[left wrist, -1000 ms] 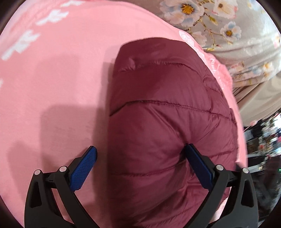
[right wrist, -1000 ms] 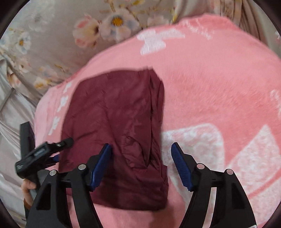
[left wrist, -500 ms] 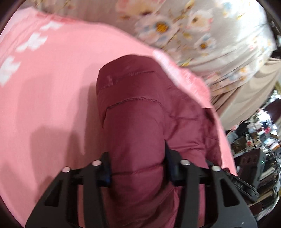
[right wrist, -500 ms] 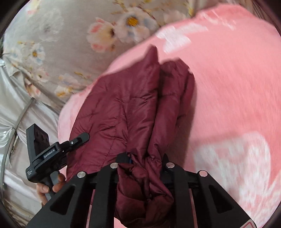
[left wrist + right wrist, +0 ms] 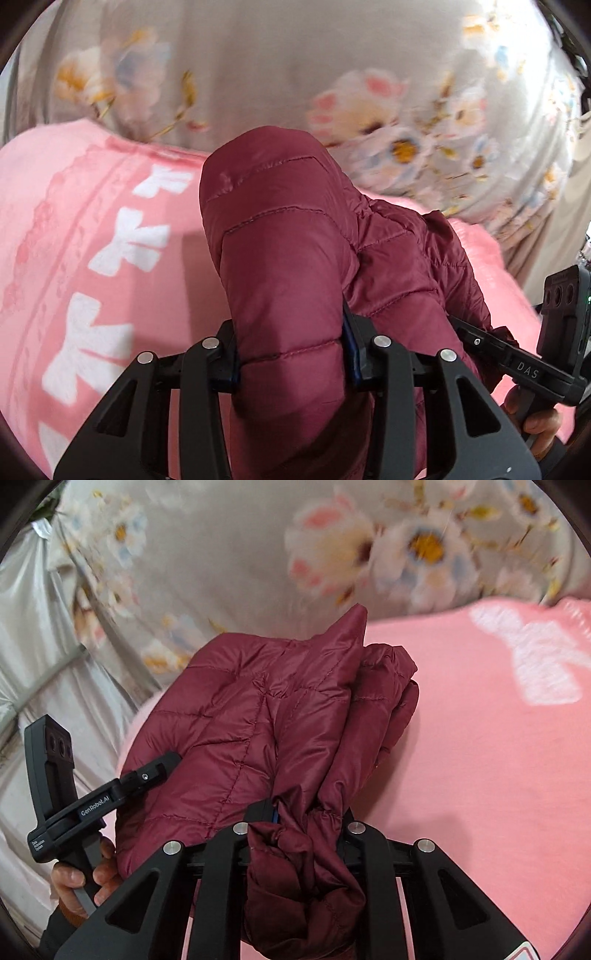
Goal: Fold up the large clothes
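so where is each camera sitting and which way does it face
Left wrist: sits on the left gripper, looking forward and down at the maroon jacket it clamps, over the pink blanket; the right hand and its gripper show at the right edge.
Right wrist: sits on the right gripper, clamping bunched jacket fabric; the left hand and its gripper show at lower left.
Shared: jacket, blanket, floral sheet.

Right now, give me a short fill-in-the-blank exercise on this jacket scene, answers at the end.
1. Both hand-held grippers are shut on the ____ quilted jacket.
2. The jacket is above a ____ blanket with white bows.
3. In the left wrist view, the right hand-held gripper appears at the ____ edge.
4. Behind the blanket lies grey fabric printed with ____.

Answers: maroon; pink; right; flowers
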Motion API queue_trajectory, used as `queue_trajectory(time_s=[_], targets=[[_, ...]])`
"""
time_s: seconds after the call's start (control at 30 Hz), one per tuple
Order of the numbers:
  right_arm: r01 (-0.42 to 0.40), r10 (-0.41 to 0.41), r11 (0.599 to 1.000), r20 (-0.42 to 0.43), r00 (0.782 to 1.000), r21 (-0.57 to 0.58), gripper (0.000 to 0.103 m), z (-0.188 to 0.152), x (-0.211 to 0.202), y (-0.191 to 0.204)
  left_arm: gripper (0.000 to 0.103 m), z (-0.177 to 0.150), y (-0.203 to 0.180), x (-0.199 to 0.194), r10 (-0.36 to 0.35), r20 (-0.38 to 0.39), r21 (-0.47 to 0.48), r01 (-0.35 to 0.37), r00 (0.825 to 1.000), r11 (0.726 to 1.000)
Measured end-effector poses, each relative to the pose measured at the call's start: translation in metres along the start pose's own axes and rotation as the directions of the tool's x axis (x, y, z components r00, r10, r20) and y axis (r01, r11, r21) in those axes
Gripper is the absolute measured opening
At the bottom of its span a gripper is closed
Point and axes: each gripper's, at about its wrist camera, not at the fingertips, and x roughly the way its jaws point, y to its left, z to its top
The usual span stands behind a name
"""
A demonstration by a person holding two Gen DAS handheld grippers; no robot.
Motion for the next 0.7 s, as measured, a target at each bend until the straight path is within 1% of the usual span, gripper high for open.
queue_trajectory(time_s=[0.03,0.07,0.1,0.13,0.2,0.23,0.27,0.3,0.33,0.37,0.4,0.47,0.5,0.53,0.57,0.6,0.63,0.67,0.7], targets=[[0.021,-0.021,1.0,-0.029,0.999,0.001,0.017,-0.005,0.017,-0.002,0.039,-0.003,0.004,0.01,0.023,-0.014,0.011,-0.023,1.0,1.0],[0.041,-0.041,0.999,-0.03,0.999,0.003,0.018,-0.01,0.028,-0.004,0.046,-0.011,0.011,0.018,0.054,-0.021,0.026,-0.053,0.998,0.998],[0.044,-0.044,0.999,-0.027,0.999,0.009,0.02,-0.014,0.033,-0.007,0.048,-0.019,0.019,0.027,0.075,-0.015,0.033,-0.074,0.997,0.997],[0.036,-0.035,0.999,-0.034,0.999,0.035,0.022,-0.015,0.035,-0.011,0.052,-0.024,0.024,0.031,0.071,-0.02,0.016,-0.07,0.997,0.997],[0.019,-0.015,0.997,-0.05,0.999,0.076,0.025,-0.015,0.037,-0.019,0.054,-0.025,0.04,0.035,0.029,-0.05,-0.067,-0.032,0.998,0.997],[0.017,-0.012,0.995,-0.061,0.998,0.096,0.027,-0.015,0.038,-0.023,0.055,-0.024,0.044,0.036,0.021,-0.054,-0.08,-0.026,0.998,0.996],[0.026,-0.017,0.993,-0.077,0.997,0.117,0.032,-0.015,0.036,-0.027,0.057,-0.024,0.045,0.037,0.024,-0.061,-0.085,-0.029,0.998,0.996],[0.038,-0.028,0.991,-0.084,0.996,0.126,0.035,-0.013,0.034,-0.027,0.059,-0.023,0.044,0.035,0.04,-0.072,-0.085,-0.046,0.997,0.995],[0.059,-0.048,0.99,-0.084,0.995,0.131,0.036,-0.012,0.024,-0.025,0.062,-0.023,0.042,0.032,0.063,-0.08,-0.078,-0.069,0.995,0.995],[0.081,-0.072,0.989,-0.077,0.994,0.127,0.037,-0.012,0.014,-0.023,0.065,-0.022,0.038,0.022,0.11,-0.086,-0.059,-0.116,0.99,0.991],[0.129,-0.124,0.985,-0.055,0.991,0.11,0.037,-0.011,-0.004,-0.018,0.065,-0.021,0.035,0.015,0.144,-0.09,-0.044,-0.149,0.985,0.988],[0.193,-0.192,0.978,-0.008,0.981,0.075,0.039,-0.012,-0.034,-0.005,0.071,-0.02,0.026,-0.01,0.232,-0.102,-0.004,-0.234,0.967,0.972],[0.215,-0.216,0.975,0.012,0.976,0.054,0.039,-0.012,-0.049,0.003,0.073,-0.019,0.022,-0.018,0.264,-0.107,0.01,-0.265,0.958,0.964],[0.224,-0.225,0.974,0.023,0.974,0.031,0.038,-0.011,-0.058,0.012,0.073,-0.018,0.014,-0.029,0.304,-0.11,0.031,-0.303,0.946,0.953],[0.236,-0.236,0.972,0.019,0.972,-0.012,0.03,-0.009,-0.063,0.027,0.074,-0.017,0.006,-0.037,0.325,-0.111,0.048,-0.322,0.939,0.946],[0.246,-0.246,0.968,0.01,0.969,-0.057,0.02,-0.007,-0.061,0.04,0.076,-0.017,0.0,-0.04,0.334,-0.114,0.059,-0.329,0.936,0.942],[0.263,-0.263,0.959,0.008,0.965,-0.107,0.017,-0.006,-0.058,0.052,0.085,-0.017,-0.011,-0.043,0.348,-0.123,0.076,-0.34,0.93,0.937],[0.289,-0.293,0.944,0.0,0.956,-0.158,0.012,-0.006,-0.05,0.062,0.089,-0.017,-0.018,-0.042,0.358,-0.125,0.085,-0.35,0.925,0.933],[0.311,-0.32,0.931,-0.014,0.947,-0.192,0.007,-0.008,-0.042,0.067,0.089,-0.019,-0.025,-0.039,0.386,-0.128,0.098,-0.375,0.914,0.922]])
